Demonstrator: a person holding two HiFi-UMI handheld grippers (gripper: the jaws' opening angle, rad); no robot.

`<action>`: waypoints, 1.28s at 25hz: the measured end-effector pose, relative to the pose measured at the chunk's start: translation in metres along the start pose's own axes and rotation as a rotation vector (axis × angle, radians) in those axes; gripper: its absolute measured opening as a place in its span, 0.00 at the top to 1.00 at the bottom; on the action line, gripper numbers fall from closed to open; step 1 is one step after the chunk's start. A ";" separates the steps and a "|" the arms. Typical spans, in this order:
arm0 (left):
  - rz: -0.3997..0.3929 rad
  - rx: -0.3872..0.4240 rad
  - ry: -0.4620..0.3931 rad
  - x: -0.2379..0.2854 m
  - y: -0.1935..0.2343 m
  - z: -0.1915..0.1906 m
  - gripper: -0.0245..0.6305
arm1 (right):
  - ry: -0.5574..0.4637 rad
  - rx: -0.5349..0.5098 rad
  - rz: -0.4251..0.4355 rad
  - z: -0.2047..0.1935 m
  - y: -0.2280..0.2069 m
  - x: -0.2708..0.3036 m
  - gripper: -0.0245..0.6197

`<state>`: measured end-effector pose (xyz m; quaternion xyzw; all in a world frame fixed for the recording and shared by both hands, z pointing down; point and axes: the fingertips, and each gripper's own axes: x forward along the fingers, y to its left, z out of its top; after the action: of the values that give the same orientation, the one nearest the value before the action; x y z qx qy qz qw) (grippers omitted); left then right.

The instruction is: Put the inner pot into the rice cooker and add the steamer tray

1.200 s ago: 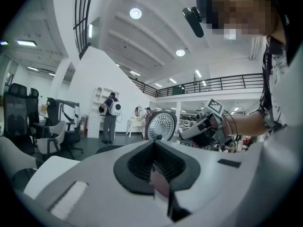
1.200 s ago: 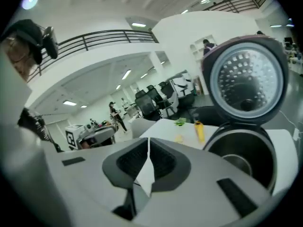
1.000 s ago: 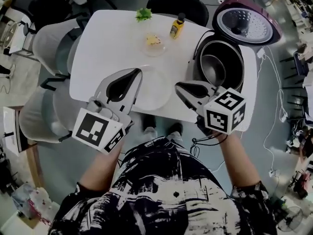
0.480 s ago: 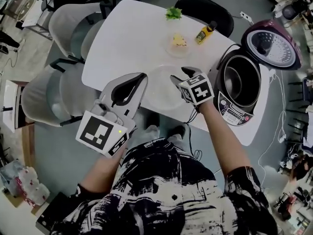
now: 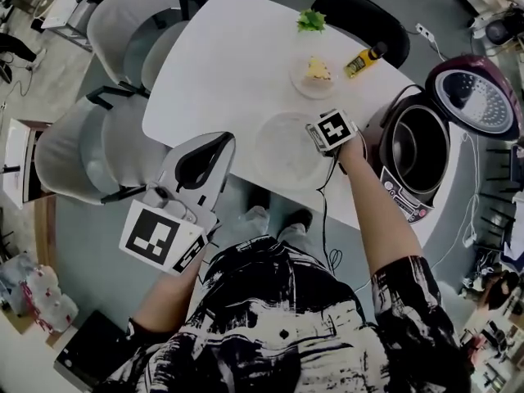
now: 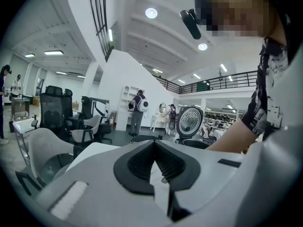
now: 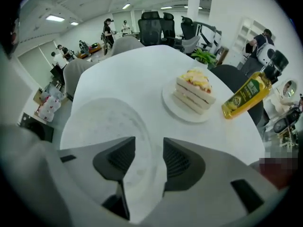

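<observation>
**First:** Two grippers to account for. How does our right gripper (image 7: 149, 139) stand?

**Second:** It points steeply down at the steamer tray (image 5: 282, 150), at the edge nearest the rice cooker (image 5: 399, 193). Its jaws are partly apart and have just been opening. In the right gripper view we see the tray's translucent rim running through the gap, and neither pad presses on it.

**First:** And our left gripper (image 5: 229, 137)?

**Second:** Its jaws are closed tip to tip, with nothing between them. We hold it by the near left edge of the table (image 5: 221, 64), well apart from the tray.

**First:** Where do we find the inner pot (image 5: 413, 147)?

**Second:** Down inside the cooker's body. The cooker stands at the table's right end with its lid (image 5: 476, 95) thrown back. The tray lies flat on the table just beside the cooker, not in it.

**First:** What else do we have on the table?

**Second:** A plate (image 5: 296, 79) with a sandwich (image 5: 318, 70) sits just beyond the tray. A yellow bottle (image 5: 364, 58) with a dark cap is near the plate, and a green leafy thing (image 5: 311, 20) lies at the far edge. We also see grey chairs (image 5: 82, 150) along the table's left side.
</observation>
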<state>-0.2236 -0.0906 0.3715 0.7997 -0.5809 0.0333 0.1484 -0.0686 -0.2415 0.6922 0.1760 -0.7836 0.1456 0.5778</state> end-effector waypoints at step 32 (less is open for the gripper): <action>-0.165 0.079 -0.090 0.023 -0.055 0.049 0.96 | -0.297 0.248 0.132 0.100 0.001 -0.181 0.95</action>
<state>-0.1700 -0.1100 0.3195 0.8508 -0.5172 0.0079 0.0929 -0.1052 -0.2640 0.4896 0.2136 -0.8461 0.2510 0.4189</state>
